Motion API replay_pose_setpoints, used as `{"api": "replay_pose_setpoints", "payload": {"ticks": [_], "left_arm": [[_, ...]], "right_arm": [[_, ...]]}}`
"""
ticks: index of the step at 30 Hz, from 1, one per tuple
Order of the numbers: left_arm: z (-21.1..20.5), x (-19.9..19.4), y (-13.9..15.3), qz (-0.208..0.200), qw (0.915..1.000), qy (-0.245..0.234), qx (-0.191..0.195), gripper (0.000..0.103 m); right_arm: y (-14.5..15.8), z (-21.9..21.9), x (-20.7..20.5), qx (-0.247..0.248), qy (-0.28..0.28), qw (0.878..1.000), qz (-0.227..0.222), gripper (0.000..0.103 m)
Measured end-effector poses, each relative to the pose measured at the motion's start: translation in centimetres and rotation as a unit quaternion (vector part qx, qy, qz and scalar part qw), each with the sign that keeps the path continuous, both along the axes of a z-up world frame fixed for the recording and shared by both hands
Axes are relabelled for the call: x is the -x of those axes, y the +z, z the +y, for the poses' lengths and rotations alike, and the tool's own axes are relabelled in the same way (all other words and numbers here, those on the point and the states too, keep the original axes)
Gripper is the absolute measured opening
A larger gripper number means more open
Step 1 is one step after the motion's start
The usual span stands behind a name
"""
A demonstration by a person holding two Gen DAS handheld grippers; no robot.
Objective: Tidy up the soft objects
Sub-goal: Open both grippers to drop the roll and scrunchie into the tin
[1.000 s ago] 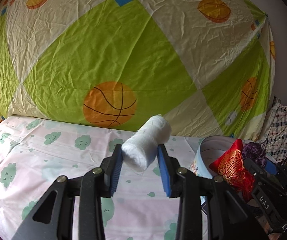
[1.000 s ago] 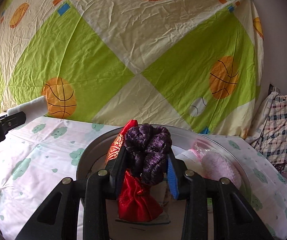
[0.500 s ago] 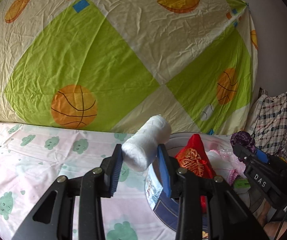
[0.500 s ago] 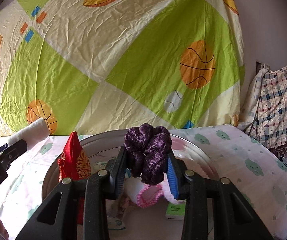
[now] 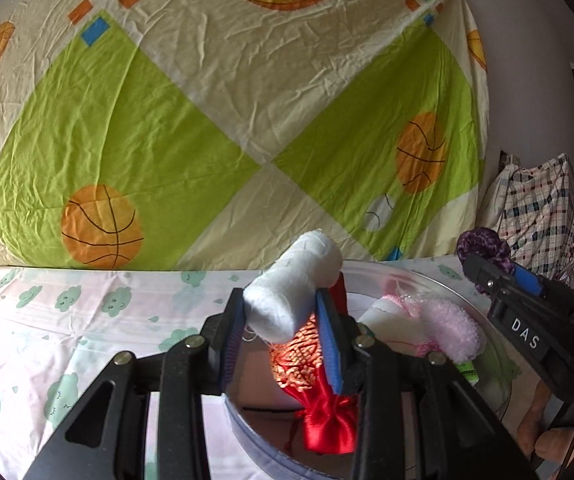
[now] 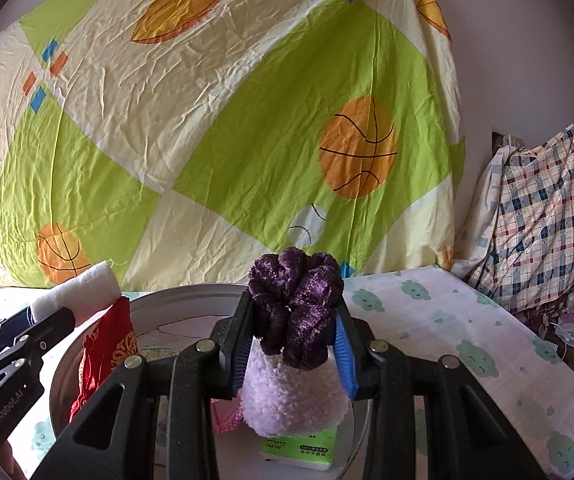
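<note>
The left claw (image 5: 285, 326) is clamped on a rolled white cotton cloth (image 5: 293, 282), which sticks up and forward at a slant between its blue pads, above the near rim of a round shallow grey tin (image 5: 247, 432) standing on the surface covered with a pale pink sheet printed with green clouds (image 5: 67, 320). The right claw (image 6: 293, 346) grips a crumpled dark purple velvet scrunchie (image 6: 295, 300) and hangs over the same tin, whose far rim (image 6: 191, 292) shows behind it. Inside the tin lie a red satin drawstring pouch with gold embroidery (image 5: 319, 408), a fluffy pale pink sock (image 5: 451, 328) and a small white pack with a green label (image 6: 299, 450). The roll and the left claw's fingers cover the top of the pouch, and the right claw's body hides most of the tin's floor; the print on the pack is too small to read. Behind everything hangs a wrinkled cream and lime-green sheet with orange basketballs (image 5: 247, 120), and to the right a checked cloth bundle (image 6: 535, 216) leans by the wall. In the left view the right claw enters from the right edge, partly cut off; low in that corner something skin-coloured is too cropped to make out.
</note>
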State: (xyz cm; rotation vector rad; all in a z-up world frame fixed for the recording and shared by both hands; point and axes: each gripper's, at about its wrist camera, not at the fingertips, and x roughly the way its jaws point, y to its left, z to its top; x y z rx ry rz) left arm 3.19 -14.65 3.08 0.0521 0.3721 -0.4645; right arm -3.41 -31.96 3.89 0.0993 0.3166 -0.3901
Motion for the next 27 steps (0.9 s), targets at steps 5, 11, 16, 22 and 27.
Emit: {"api": "replay_pose_setpoints", "payload": {"ticks": [5, 11, 16, 22, 27], "left_arm": [[-2.2, 0.4, 0.4, -0.001, 0.9999, -0.013, -0.001, 0.034], [-5.2, 0.5, 0.4, 0.011, 0.9996, -0.021, -0.014, 0.034], [-6.5, 0.0, -0.3, 0.030, 0.9990, -0.013, -0.029, 0.034], [-7.0, -0.5, -0.6, 0.042, 0.9984, 0.005, -0.038, 0.034], [-7.3, -0.8, -0.9, 0.051, 0.9976, 0.017, -0.045, 0.034]], "right_arm": [[0.2, -0.7, 0.1, 0.000, 0.000, 1.000, -0.003, 0.039], [0.4, -1.9, 0.3, -0.007, -0.004, 1.000, -0.008, 0.039], [0.3, -2.5, -0.1, -0.014, -0.001, 1.000, -0.007, 0.039], [0.3, -2.4, -0.5, -0.010, 0.004, 1.000, -0.008, 0.039], [0.0, -2.0, -1.0, -0.008, 0.010, 1.000, 0.000, 0.039]]}}
